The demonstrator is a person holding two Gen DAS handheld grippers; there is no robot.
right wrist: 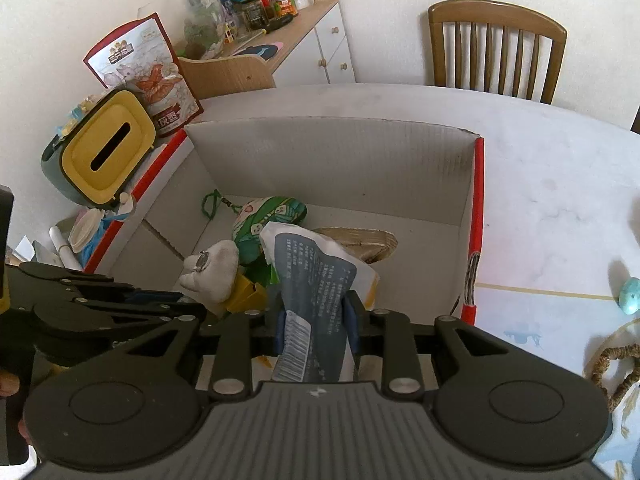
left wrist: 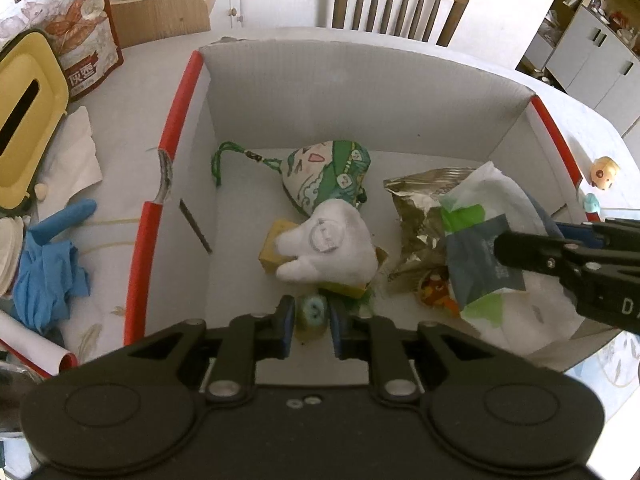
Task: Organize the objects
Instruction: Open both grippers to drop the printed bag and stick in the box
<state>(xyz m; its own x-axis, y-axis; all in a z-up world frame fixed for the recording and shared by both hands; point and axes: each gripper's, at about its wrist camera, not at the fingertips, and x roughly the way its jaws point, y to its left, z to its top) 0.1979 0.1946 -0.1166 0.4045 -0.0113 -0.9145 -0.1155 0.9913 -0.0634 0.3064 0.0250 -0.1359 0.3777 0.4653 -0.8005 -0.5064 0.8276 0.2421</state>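
Observation:
A white cardboard box with red-taped rims (left wrist: 178,120) (right wrist: 478,200) sits on the table. Inside lie a green patterned pouch (left wrist: 332,168) (right wrist: 272,212), a white tooth-shaped plush (left wrist: 328,248) (right wrist: 212,268) on a yellow carton (left wrist: 272,252), and a crumpled gold foil bag (left wrist: 420,216). My left gripper (left wrist: 312,330) hangs low over the box's near side, shut on a small teal toy (left wrist: 313,314). My right gripper (right wrist: 316,326) is shut on a white, grey-blue and green packet (right wrist: 316,276) (left wrist: 480,264), holding it over the box's right part.
Left of the box stand a yellow-lidded tissue holder (left wrist: 24,120) (right wrist: 108,148) and a snack bag (left wrist: 80,20), with blue gloves (left wrist: 48,276) and tissues nearby. Small figurines (left wrist: 604,172), a teal egg (right wrist: 629,295) and a rope loop (right wrist: 612,364) lie to the right. A wooden chair (right wrist: 496,48) stands beyond.

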